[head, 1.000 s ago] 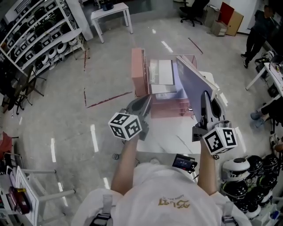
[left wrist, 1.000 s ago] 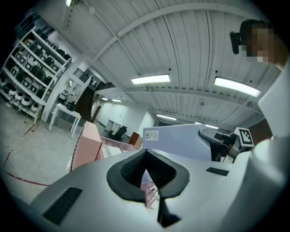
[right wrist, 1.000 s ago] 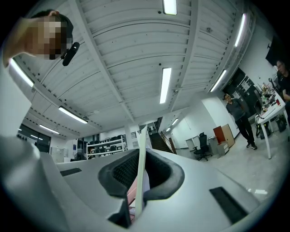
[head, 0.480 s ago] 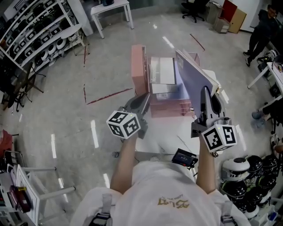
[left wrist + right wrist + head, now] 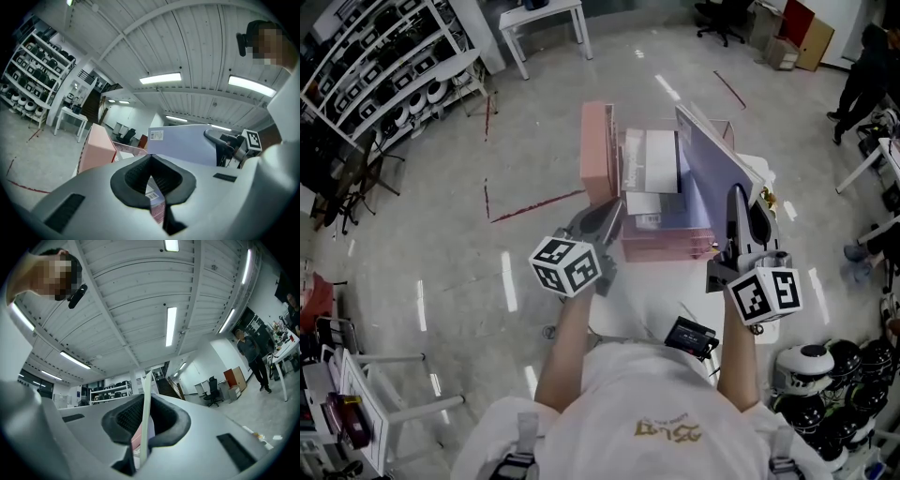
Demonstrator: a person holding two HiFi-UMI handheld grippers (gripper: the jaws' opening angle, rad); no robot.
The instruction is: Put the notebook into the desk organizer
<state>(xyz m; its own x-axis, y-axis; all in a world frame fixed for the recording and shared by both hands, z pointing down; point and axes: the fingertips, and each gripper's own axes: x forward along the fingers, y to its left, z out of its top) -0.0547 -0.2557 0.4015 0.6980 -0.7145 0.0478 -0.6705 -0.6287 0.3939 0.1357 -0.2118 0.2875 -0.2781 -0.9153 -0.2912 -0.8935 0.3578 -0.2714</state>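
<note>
The right tongs (image 5: 738, 199) are clamping the lower edge of the notebook (image 5: 712, 169), with both pads pressing on the thin cover. The notebook is standing on edge, tilted, with its lavender face turned toward the left. It is being held up above the right side of the pink organizer (image 5: 597, 150); whether it is touching the organizer cannot be told. The left tongs (image 5: 612, 211) are closed with the tips meeting and nothing between them, and are hovering just before the organizer's near left corner. The organizer is sitting on the white table (image 5: 652, 291), and white papers (image 5: 654, 159) are lying inside it.
</note>
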